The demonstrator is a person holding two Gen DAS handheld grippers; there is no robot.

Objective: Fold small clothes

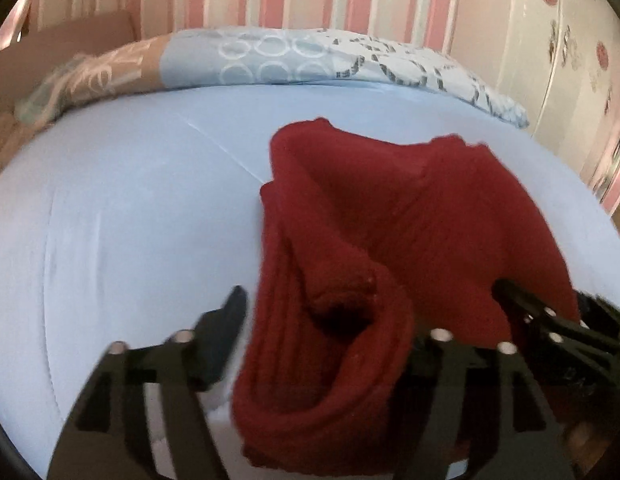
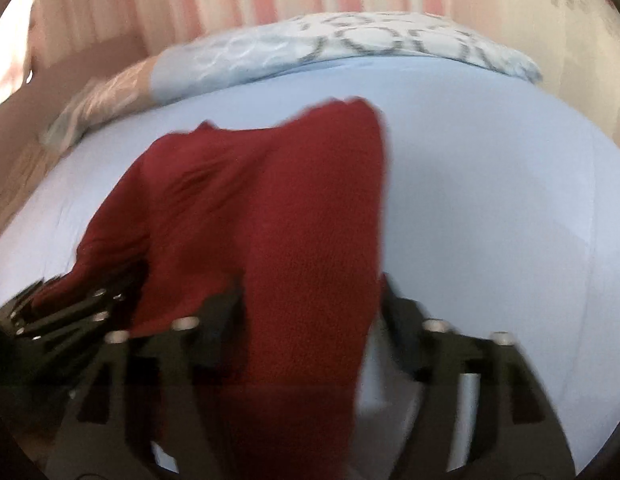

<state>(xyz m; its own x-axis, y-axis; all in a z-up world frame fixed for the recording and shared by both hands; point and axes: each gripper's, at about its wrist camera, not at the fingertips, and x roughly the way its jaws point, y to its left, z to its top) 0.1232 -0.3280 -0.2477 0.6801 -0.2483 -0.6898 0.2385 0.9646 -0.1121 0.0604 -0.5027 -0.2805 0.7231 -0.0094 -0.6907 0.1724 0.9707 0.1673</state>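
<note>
While both views are blurred: edges are read roughly.
Garment: one red knit garment is seen mid-frame on the bed.
Free room: bare sheet is left at frame left.
Pillows: one.
Left claw: spread wide, cloth between, unpinched.
Right claw: likewise.

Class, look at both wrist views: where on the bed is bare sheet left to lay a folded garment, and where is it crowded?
Free: the blue sheet left of the red garment, up to the patterned pillow, and the sheet right of the garment in the right wrist view. Crowded: the near edge, where the left gripper and right gripper straddle the garment.
</note>
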